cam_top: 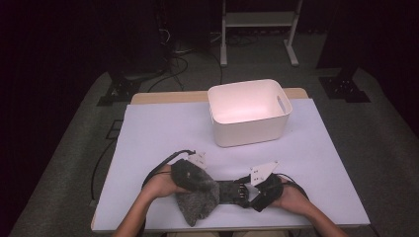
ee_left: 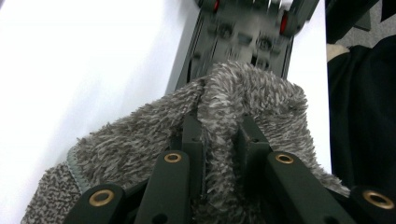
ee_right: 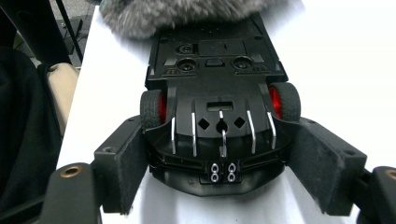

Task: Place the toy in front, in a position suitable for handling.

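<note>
A black toy car (cam_top: 226,191) lies upside down near the table's front edge, its underside and red wheel hubs facing up (ee_right: 215,79). My right gripper (ee_right: 222,140) clamps one end of the car, with its wide pads against both sides. My left gripper (ee_left: 218,128) is shut on a fold of grey fluffy cloth (ee_left: 140,135). The cloth (cam_top: 197,200) drapes over the car's other end (ee_left: 243,37) and hides that gripper's fingertips from above. In the high view, the right gripper (cam_top: 245,190) meets the car from the right and the left hand comes in from the left.
A white plastic bin (cam_top: 247,111) with handle slots stands at the back centre of the white-covered table (cam_top: 163,128). A white frame's legs (cam_top: 257,29) stand on the floor behind. The person's dark clothing sits just past the near table edge.
</note>
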Demonstrator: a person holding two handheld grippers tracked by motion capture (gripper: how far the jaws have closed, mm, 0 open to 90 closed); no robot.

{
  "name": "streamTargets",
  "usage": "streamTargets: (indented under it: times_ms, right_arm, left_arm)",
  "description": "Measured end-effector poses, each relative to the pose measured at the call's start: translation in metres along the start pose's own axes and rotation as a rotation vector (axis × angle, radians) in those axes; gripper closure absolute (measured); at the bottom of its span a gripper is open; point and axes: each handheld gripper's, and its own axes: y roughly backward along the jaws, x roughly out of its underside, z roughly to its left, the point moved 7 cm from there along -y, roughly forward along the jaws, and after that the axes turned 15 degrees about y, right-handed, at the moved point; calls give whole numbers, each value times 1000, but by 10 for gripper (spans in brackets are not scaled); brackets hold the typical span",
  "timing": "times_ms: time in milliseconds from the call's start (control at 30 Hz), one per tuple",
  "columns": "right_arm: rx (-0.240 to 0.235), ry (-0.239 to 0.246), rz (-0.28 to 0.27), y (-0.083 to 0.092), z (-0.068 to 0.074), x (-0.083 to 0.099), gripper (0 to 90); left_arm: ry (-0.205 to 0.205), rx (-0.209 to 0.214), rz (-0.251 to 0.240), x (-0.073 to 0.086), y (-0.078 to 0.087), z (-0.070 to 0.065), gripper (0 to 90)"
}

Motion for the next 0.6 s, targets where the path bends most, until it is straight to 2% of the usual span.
streamTargets:
  times_ms: [167, 233, 333, 400, 467, 533, 600]
  right_arm:
    - [0, -8, -3, 1, -1, 0, 223]
    - [13, -25, 6, 1, -2, 0, 216]
    - [19, -52, 6, 5, -3, 2, 214]
    - [26, -52, 7, 7, -3, 3, 218]
    - [30, -51, 1, 9, -2, 3, 237]
    - [42, -46, -3, 10, -2, 2, 296]
    - [37, -50, -17, 12, -4, 0, 307]
  left_arm:
    - [7, 22, -8, 4, -1, -1, 767]
    - [11, 41, -10, 4, -4, -2, 763]
    - [11, 44, 4, 5, -5, -3, 755]
    - [4, 42, 4, 4, -5, -3, 756]
    - [12, 47, -9, 2, -5, -4, 756]
    - [4, 67, -16, -1, -6, -6, 758]
    - [-8, 78, -5, -6, -10, -10, 763]
